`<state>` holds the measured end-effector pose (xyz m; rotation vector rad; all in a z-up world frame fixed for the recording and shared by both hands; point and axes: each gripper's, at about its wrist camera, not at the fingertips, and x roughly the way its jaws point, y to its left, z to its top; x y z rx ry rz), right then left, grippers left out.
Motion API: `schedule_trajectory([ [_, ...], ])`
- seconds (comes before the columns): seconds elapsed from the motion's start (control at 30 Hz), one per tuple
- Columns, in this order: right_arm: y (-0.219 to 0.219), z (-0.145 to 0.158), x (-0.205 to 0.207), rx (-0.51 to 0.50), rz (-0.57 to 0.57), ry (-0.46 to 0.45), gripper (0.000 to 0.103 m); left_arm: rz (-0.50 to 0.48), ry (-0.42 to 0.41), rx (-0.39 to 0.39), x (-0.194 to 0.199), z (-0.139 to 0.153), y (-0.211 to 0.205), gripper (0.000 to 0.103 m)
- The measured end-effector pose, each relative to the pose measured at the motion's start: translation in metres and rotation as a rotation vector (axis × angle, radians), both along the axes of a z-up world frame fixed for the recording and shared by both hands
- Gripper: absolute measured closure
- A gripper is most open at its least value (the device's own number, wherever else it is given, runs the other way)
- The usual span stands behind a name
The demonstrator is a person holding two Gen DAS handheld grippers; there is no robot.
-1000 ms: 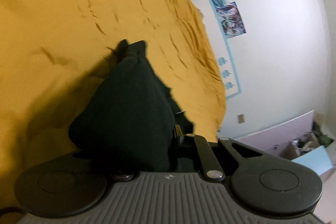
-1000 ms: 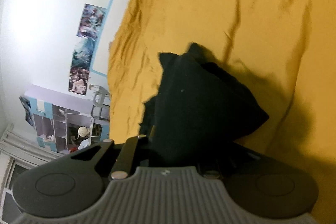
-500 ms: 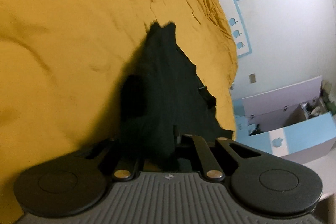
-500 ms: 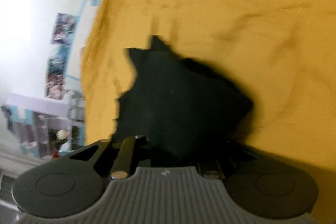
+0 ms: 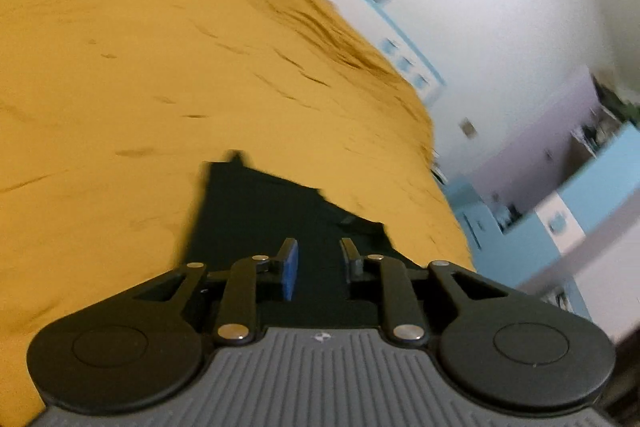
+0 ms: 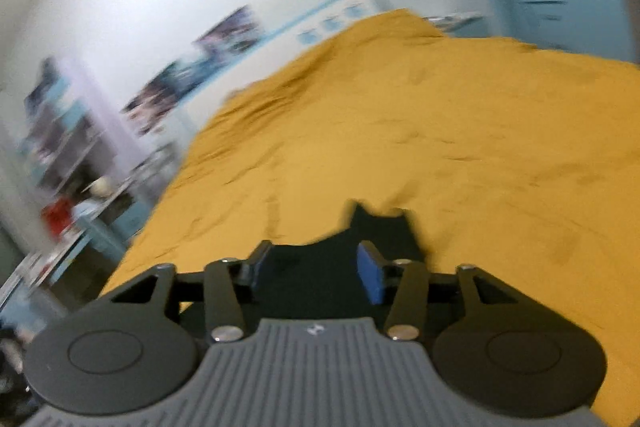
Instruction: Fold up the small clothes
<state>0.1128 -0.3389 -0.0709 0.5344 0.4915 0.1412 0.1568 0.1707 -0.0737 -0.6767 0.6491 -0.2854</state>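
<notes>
A small black garment [image 5: 260, 203] lies flat on the yellow bedspread [image 5: 160, 87], just ahead of and below my left gripper [image 5: 318, 261]. The left jaws are opening; the blue pad [image 5: 289, 269] shows bare and nothing is pinched between them. In the right wrist view the same black garment [image 6: 380, 227] lies under and beyond my right gripper [image 6: 316, 265]. Its jaws are opening wider, with the blue pad [image 6: 370, 277] clear of the cloth. Both grippers hover above the garment and point slightly downward. The near part of the garment is hidden by the gripper bodies.
The yellow bedspread [image 6: 440, 127] fills most of both views. A white wall with posters [image 6: 228, 31] borders the bed. Blue and lilac cabinets [image 5: 580, 187] stand past one bed edge, and a cluttered shelf unit [image 6: 68, 155] past the other. Both views are motion-blurred.
Both grippers were shut on the bunched black garment. They have let go, their jaws have spread, and they have risen and rolled level. The garment now lies on the bedspread.
</notes>
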Motion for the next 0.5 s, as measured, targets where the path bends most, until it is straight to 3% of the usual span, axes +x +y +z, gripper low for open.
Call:
schedule_trajectory([
  [0.17, 0.025, -0.036, 0.083, -0.016, 0.172, 0.114, 0.055, -0.110, 0.042, 0.051, 0.087, -0.026, -0.045, 0.078],
  [0.27, 0.028, -0.067, 0.119, -0.036, 0.211, 0.203, 0.055, -0.126, 0.100, 0.162, 0.119, -0.049, -0.054, 0.078],
  [0.4, 0.016, -0.101, 0.157, -0.044, 0.177, 0.317, 0.057, -0.108, 0.182, 0.255, 0.147, -0.083, -0.041, 0.079],
  [0.5, -0.007, -0.117, 0.170, -0.010, 0.145, 0.341, 0.073, -0.112, 0.211, 0.268, 0.162, -0.098, -0.029, 0.089],
])
